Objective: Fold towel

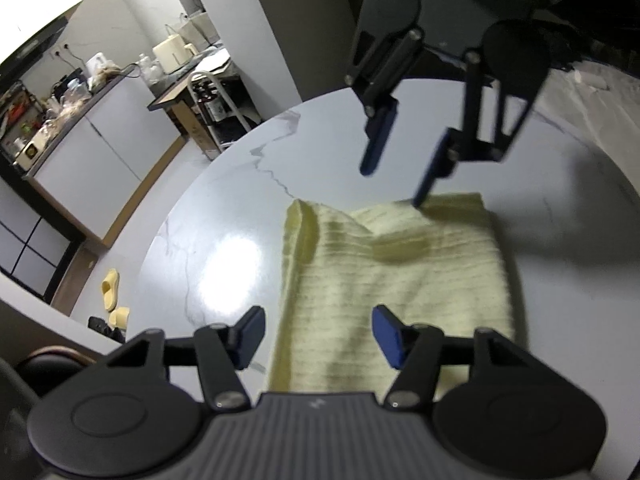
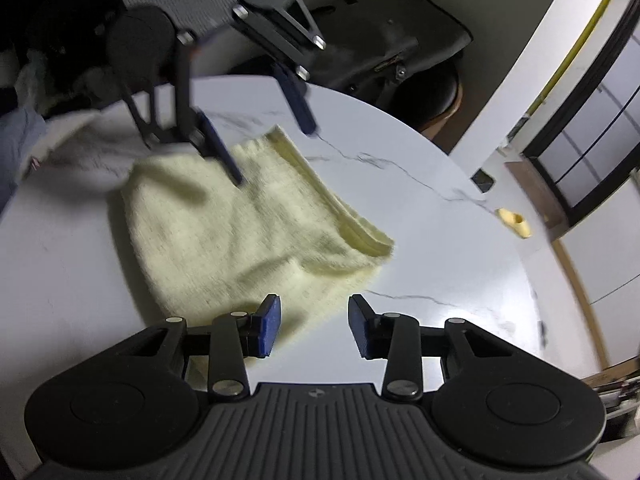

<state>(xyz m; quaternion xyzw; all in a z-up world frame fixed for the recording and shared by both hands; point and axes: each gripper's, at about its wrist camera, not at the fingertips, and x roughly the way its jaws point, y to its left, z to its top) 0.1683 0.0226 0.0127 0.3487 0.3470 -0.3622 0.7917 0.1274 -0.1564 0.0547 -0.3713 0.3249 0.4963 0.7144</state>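
Observation:
A pale yellow towel (image 1: 360, 272) lies folded on a round white marble table (image 1: 224, 220), with a thick folded hem along its left side. My left gripper (image 1: 318, 334) hangs over the towel's near left edge. Its blue pads are apart and the cloth lies below the gap. Across the table my right gripper (image 1: 394, 184) points down at the far edge, one fingertip at the cloth. In the right wrist view the right gripper (image 2: 315, 328) stands open over a corner of the towel (image 2: 240, 232). There the left gripper (image 2: 274, 155) straddles the opposite edge.
The table edge (image 2: 460, 168) curves close behind the towel. White cloth (image 2: 80, 140) lies on the table beside the towel. A black chair (image 2: 380, 52) stands behind the table. Yellow slippers (image 1: 110, 290) lie on the floor, and a cluttered kitchen counter (image 1: 80, 128) stands beyond.

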